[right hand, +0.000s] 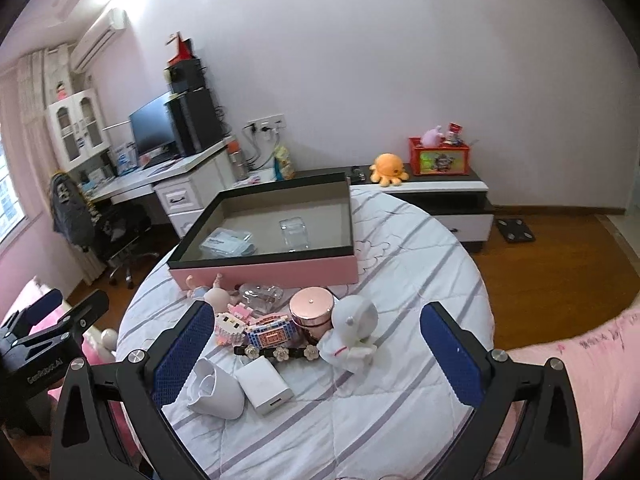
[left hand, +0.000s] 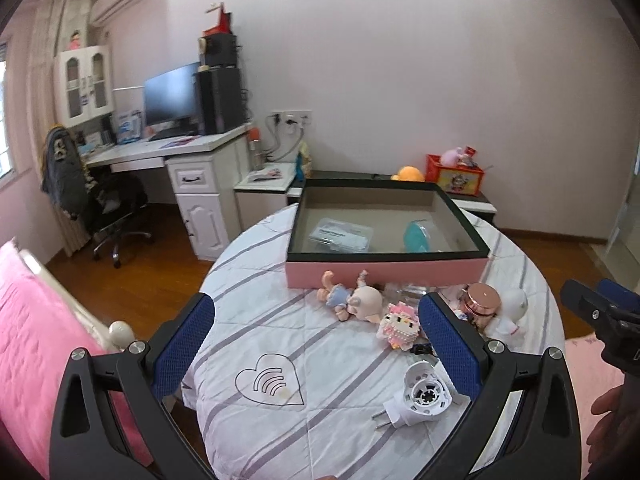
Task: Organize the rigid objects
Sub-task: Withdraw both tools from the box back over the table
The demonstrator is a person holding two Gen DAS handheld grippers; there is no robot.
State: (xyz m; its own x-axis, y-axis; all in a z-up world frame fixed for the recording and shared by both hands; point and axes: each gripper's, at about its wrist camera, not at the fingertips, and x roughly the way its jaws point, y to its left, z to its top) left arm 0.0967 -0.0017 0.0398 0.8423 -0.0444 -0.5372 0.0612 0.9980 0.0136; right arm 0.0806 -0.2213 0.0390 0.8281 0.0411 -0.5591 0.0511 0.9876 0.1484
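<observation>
A pink box (left hand: 384,274) (right hand: 280,272) with a dark rim sits on the round bed; inside lie a clear packet (left hand: 340,235) (right hand: 226,243), a teal item (left hand: 416,236) and a clear case (right hand: 295,232). In front lie a doll (left hand: 352,300), pink block figure (left hand: 400,325) (right hand: 234,322), rose-gold jar (left hand: 482,300) (right hand: 312,312), white astronaut figure (right hand: 352,330), white plug device (left hand: 420,396) (right hand: 216,392), white charger (right hand: 266,386) and flower hair clip (right hand: 280,352). My left gripper (left hand: 316,356) and right gripper (right hand: 316,356) are open and empty above the bed.
The bed has a white striped quilt (left hand: 280,340) (right hand: 400,280). A pink blanket (left hand: 36,320) lies at the left. A desk with monitor (left hand: 172,100), an office chair (left hand: 108,208) and a low cabinet (right hand: 440,192) with toys stand behind, on wooden floor.
</observation>
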